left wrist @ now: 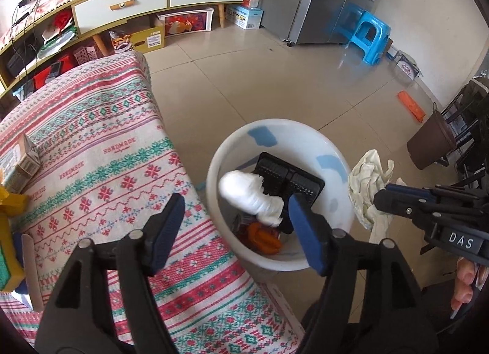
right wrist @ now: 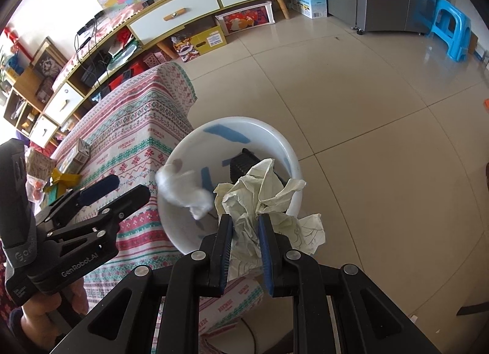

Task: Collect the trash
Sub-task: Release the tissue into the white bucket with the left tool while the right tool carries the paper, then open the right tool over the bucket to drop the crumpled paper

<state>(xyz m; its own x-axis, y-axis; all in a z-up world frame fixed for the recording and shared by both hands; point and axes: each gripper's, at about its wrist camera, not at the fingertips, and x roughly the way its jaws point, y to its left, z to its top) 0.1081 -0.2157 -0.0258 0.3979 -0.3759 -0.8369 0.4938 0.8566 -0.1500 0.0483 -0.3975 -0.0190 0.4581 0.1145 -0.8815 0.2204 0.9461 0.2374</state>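
A white bin (left wrist: 214, 177) stands on the floor against the table, holding a black plastic tray (left wrist: 293, 180) and an orange item (left wrist: 262, 238). My left gripper (left wrist: 234, 201) is open above the bin. A white tissue wad (left wrist: 247, 195) sits between and beyond its fingers, touching neither pad, and looks blurred over the bin (right wrist: 293, 158) in the right wrist view, tissue wad (right wrist: 183, 189). My right gripper (right wrist: 244, 219) is shut on a crumpled cream paper (right wrist: 259, 192) at the bin's near rim. The left gripper (right wrist: 130, 186) shows at the left there.
The table with a patterned cloth (left wrist: 107, 155) lies left of the bin and carries small cartons (left wrist: 27, 161) and a yellow box (left wrist: 9, 216). A brown pot (left wrist: 431, 143), an orange object (left wrist: 411, 106) and a blue stool (left wrist: 369, 39) are on the tiled floor.
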